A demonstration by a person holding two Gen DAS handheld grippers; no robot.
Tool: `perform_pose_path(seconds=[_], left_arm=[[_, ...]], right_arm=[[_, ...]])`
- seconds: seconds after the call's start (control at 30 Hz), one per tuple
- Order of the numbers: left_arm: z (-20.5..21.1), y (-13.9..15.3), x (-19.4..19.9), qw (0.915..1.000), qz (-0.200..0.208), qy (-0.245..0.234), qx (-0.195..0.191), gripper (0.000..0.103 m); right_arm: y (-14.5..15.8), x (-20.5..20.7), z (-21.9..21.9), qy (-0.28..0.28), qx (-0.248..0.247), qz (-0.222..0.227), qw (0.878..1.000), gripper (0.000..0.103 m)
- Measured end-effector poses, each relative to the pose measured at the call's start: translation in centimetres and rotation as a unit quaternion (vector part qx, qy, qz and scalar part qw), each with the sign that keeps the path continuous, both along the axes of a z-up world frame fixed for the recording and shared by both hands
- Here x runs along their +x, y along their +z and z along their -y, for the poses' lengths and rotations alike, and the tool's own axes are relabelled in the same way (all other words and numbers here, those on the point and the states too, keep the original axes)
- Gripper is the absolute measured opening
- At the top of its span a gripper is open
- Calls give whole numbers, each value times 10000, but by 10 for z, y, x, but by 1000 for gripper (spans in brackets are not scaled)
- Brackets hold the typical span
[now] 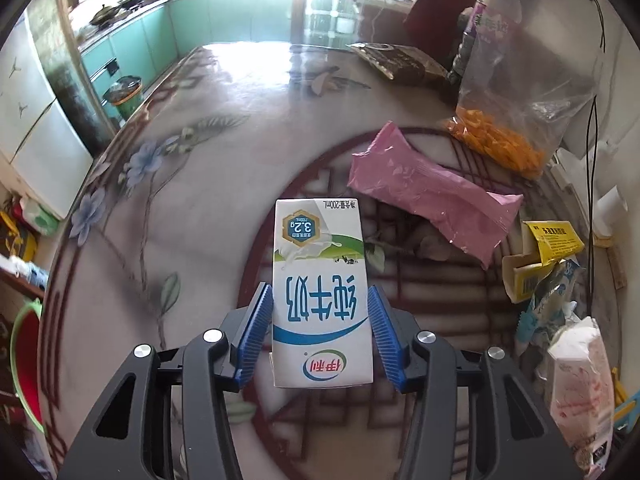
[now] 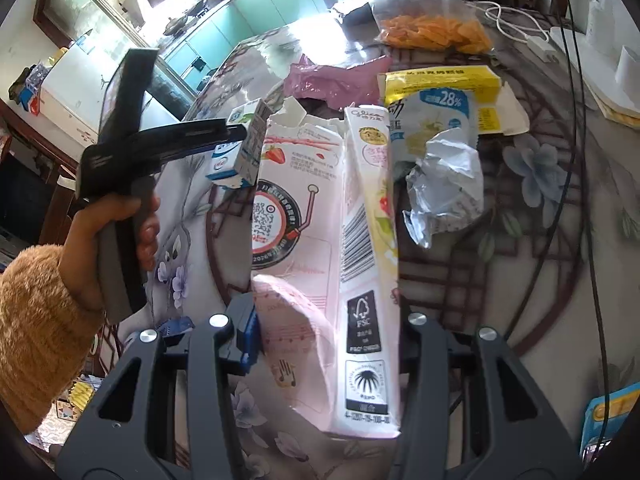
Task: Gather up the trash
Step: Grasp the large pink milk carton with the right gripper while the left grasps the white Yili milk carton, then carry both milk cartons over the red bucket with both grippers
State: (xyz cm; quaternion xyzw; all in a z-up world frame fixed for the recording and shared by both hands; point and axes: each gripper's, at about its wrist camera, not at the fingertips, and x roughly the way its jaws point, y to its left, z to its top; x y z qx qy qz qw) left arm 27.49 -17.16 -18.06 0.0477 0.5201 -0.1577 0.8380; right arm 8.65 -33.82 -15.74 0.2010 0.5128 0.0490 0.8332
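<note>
Left claw [image 1: 320,312] clamped on milk carton [image 1: 320,296] above table [image 1: 224,152]; right claw [image 2: 326,332] gripping torn pink box [image 2: 320,240] (light, crushable card, likely empty), best pinched across flat sides

One milk carton [image 1: 320,300], one pink box [image 2: 320,260], one pink wrapper [image 1: 428,188], two claws [image 1: 320,308] [image 2: 324,320]

We are looking at a glossy table [image 1: 224,92] printed with blue flowers and a dark red lattice pattern. Beyond its far edge, teal kitchen cabinets [image 1: 160,40] are running along the wall, with a wok [image 1: 105,14] sitting on the counter. A white fridge [image 1: 36,128] is standing to the left. A white charger cable [image 2: 516,26] is lying coiled near the table's far right edge.
</note>
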Motion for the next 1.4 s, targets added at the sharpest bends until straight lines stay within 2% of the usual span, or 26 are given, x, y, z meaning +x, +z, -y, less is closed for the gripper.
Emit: perform_pose_path(seconds=[0.13, 0.2, 0.23, 0.27, 0.3, 0.37, 0.47, 0.5, 0.57, 0.7, 0.93, 1.1, 1.4], left_arm=[[7, 1, 4, 9999, -10, -74, 118, 49], [6, 5, 5, 10000, 34, 17, -41, 51], [5, 6, 8, 9999, 81, 62, -70, 55], [7, 7, 11, 9998, 129, 140, -42, 68], [9, 6, 14, 9997, 125, 215, -5, 74], [13, -1, 18, 9997, 13, 224, 9, 74], [20, -8, 18, 9995, 21, 161, 270, 72], [21, -10, 17, 9993, 30, 160, 338, 66], [20, -12, 15, 9992, -24, 112, 386, 49], [13, 4, 1, 9993, 225, 9, 303, 49], [-12, 56, -52, 9967, 752, -293, -110, 49], [-39, 72, -93, 9965, 706, -302, -325, 49], [-91, 69, -141, 9979, 517, 152, -355, 49]], right_arm=[[7, -4, -1, -8, -40, 61, 10000, 44], [10, -6, -3, 13, -53, 101, 9999, 44], [12, -6, -3, 25, -55, 117, 9999, 44], [12, -6, -3, 37, -56, 126, 9999, 44], [13, -6, -4, 50, -61, 131, 9999, 44], [14, -6, -4, 71, -64, 129, 9999, 44], [15, -8, -5, 73, -86, 124, 9999, 44], [16, -10, -4, 57, -95, 122, 9999, 44], [17, -11, -3, 21, -104, 126, 9999, 44], [22, -14, -1, -48, -129, 186, 9997, 44], [34, -10, -16, 73, -267, 338, 9990, 44], [41, -6, -33, 249, -380, 416, 9981, 44], [50, -5, -57, 437, -399, 495, 9970, 44]])
